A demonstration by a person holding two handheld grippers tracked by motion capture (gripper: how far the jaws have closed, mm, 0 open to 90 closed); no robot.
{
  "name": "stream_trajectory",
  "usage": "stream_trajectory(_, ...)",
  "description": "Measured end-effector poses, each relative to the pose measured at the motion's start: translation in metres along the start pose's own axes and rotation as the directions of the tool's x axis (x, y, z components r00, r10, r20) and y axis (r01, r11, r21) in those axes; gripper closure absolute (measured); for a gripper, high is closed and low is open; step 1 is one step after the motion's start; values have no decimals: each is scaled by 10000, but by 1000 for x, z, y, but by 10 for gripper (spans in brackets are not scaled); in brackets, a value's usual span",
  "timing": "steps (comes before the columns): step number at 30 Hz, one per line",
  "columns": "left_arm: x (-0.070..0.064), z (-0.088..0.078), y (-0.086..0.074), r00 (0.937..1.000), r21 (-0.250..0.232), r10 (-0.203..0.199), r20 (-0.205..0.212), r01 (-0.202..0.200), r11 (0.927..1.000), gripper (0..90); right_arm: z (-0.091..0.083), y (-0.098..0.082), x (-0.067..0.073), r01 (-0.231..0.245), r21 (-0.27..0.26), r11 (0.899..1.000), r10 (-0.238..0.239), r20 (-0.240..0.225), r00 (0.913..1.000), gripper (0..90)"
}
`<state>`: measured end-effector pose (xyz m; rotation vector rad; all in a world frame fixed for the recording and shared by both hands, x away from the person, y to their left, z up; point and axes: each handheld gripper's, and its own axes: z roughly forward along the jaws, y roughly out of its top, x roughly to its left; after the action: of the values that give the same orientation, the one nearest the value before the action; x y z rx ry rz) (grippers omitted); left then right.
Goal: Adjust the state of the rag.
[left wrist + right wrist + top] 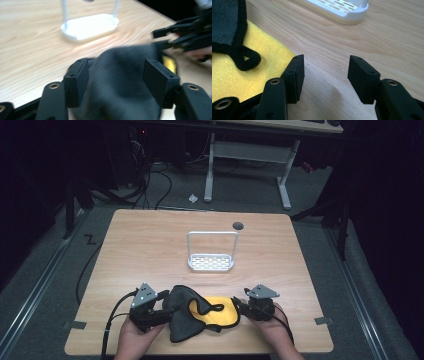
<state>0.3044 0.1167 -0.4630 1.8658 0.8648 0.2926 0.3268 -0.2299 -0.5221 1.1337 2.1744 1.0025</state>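
Note:
A cloth (pixel 182 320), dark grey on one face and yellow (pixel 222 315) on the other, lies rumpled near the table's front edge. It has black trim and a black loop (pixel 247 60). My left gripper (pixel 167 307) is at its left end, open, and the grey fabric (pixel 120 87) bulges up between the two wide-set jaws (pixel 116 68). My right gripper (pixel 239 306) stands open at the yellow edge (pixel 262 57), its jaws (pixel 325 67) over bare wood just beside the cloth.
A white slotted rack (pixel 211 262) with a tall wire hoop stands at mid-table, beyond the cloth. A round cable hole (pixel 238 225) sits near the far edge of the wooden table (pixel 140 245). Another desk's white legs (pixel 209 175) stand behind.

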Motion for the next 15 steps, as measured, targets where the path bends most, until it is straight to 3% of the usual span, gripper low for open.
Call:
stream_trajectory(4, -17, 14, 12, 9984, 65, 464, 321, -466, 9989, 307, 0, 0, 0, -44, 14, 10000, 44, 20, 10000, 477)
stream_trajectory(6, -22, 27, 15, 9973, 405, 650, 326, -663, 9970, 300, -1, 0, 0, -32, 4, 10000, 32, 26, 10000, 477)
stream_trajectory(7, -22, 34, 15, 9967, 757, 800, 126, -807, 9939, 306, -1, 0, 0, -38, -12, 10000, 38, 18, 10000, 476)
stream_trajectory(8, -22, 40, 14, 9952, 1142, 974, -133, -953, 9889, 353, -2, 0, 0, -58, -49, 10000, 59, 7, 10000, 476)
stream_trajectory(9, -20, 43, 13, 9938, 1447, 1088, -241, -1042, 9840, 485, -2, 1, 0, -62, -100, 9999, 62, -11, 10000, 475)
stream_trajectory(11, -13, 42, 11, 9962, 1637, 837, -235, -788, 9834, 662, -4, 1, 1, -92, -211, 9997, 92, -40, 10000, 472)
stream_trajectory(12, -10, 38, 11, 9961, 1548, 833, -293, -779, 9849, 743, -5, 2, 1, -103, -266, 9996, 101, -71, 9999, 469)
stream_trajectory(15, 4, 15, 11, 9955, 994, 652, -684, -582, 9933, 822, -6, 4, 3, -121, -452, 9989, 110, -244, 9996, 463)
